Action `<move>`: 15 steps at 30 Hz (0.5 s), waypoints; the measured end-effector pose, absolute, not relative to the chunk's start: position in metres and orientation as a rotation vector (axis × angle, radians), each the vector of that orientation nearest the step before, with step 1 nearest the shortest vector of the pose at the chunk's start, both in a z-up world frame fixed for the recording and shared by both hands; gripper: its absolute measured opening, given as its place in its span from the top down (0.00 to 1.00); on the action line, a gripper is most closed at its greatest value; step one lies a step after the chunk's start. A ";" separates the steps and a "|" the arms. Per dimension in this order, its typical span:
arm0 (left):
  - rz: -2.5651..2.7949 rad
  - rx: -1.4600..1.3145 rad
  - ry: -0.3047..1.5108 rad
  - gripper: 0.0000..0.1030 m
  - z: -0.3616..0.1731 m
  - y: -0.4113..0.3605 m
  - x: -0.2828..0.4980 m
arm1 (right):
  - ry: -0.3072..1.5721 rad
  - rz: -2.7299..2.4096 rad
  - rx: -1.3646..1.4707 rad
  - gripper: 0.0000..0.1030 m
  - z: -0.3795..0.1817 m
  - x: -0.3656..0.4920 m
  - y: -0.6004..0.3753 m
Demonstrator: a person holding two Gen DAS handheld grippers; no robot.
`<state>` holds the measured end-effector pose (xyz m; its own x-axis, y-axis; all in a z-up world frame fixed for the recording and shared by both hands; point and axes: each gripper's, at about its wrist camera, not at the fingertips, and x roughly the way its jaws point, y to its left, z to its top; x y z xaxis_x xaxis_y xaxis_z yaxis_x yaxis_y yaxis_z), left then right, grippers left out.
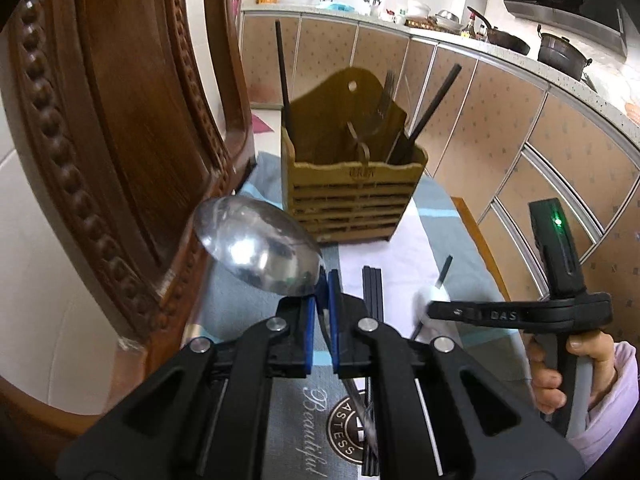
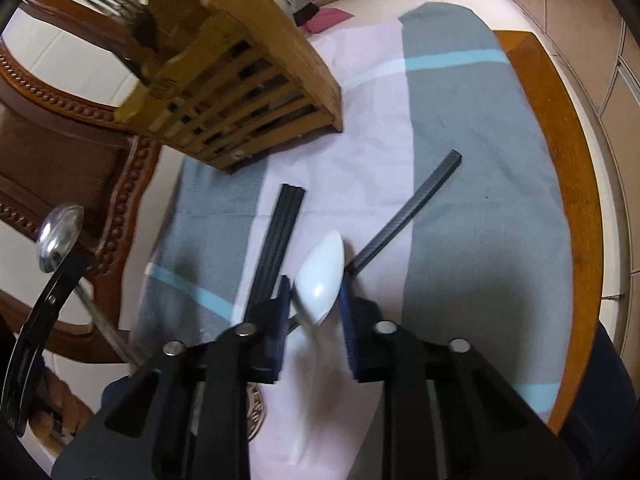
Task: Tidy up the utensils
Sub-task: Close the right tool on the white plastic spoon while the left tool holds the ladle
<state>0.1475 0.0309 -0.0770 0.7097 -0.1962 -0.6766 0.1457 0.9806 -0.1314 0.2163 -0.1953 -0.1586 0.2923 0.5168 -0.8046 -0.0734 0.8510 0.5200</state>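
My left gripper [image 1: 323, 296] is shut on a metal spoon [image 1: 256, 246], bowl up and tilted left, held above the table; the spoon also shows in the right wrist view [image 2: 60, 236]. My right gripper [image 2: 314, 300] is shut on a white spoon [image 2: 320, 276], lifted over the cloth. A wooden utensil holder [image 1: 352, 184] stands ahead with forks [image 1: 386, 100] and black chopsticks [image 1: 284, 76] in it; it also shows in the right wrist view [image 2: 240, 80]. A bundle of black chopsticks [image 2: 280, 232] and a single chopstick [image 2: 412, 208] lie on the cloth.
A grey, pink and blue cloth [image 2: 480, 160] covers a round wooden table [image 2: 576, 184]. A carved wooden chair [image 1: 132, 120] stands close on the left. Kitchen cabinets [image 1: 500, 128] and a counter with pots are behind.
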 end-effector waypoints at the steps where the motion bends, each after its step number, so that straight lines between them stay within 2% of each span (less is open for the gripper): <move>1: -0.189 -0.070 0.754 0.94 -0.075 0.032 0.147 | 1.214 0.406 0.423 0.95 -0.156 0.215 -0.196; 7: -0.160 -0.054 0.711 0.94 -0.063 0.035 0.144 | 1.133 0.420 0.443 0.95 -0.132 0.208 -0.203; 15: -0.147 -0.036 0.682 0.94 -0.054 0.035 0.140 | 0.913 0.425 0.406 0.95 -0.103 0.196 -0.208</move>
